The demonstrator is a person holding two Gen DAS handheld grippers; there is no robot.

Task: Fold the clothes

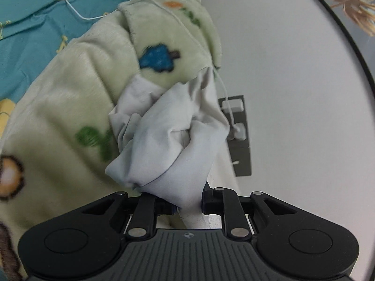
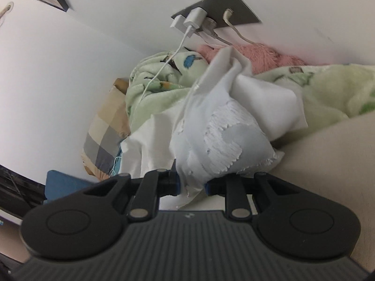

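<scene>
L tool (image 1: pixel 187 202): jaws nearly together, pinched on a bunched fold of the white garment (image 1: pixel 168 140). The cloth rises straight off the tips, wadded up, lifted off the green blanket (image 1: pixel 70 107) behind it. Taking the wall socket (image 1: pixel 236 135) as landmark: in this view the wad hangs just left of it, partly over its edge, and a charger cable (image 1: pixel 225 93) trails down beside the cloth. Teal sheet (image 1: pixel 28 28) lies far left of the socket.

R tool (image 2: pixel 192 185): jaws also nearly together, clamped on another part of the same garment (image 2: pixel 225 135), here showing a worn printed patch. From this side the socket (image 2: pixel 218 11) sits above and beyond the cloth, with the blanket (image 2: pixel 159 82) and a pink fluffy thing (image 2: pixel 264 58) below it.

Key relation, my read: both tools grip the garment right at their tips, equally near, but it's crumpled, so no clear long axis between the two holds. Next move likely needs the hands drawn apart to stretch it, well clear of the socket & cables – snag risk there.
</scene>
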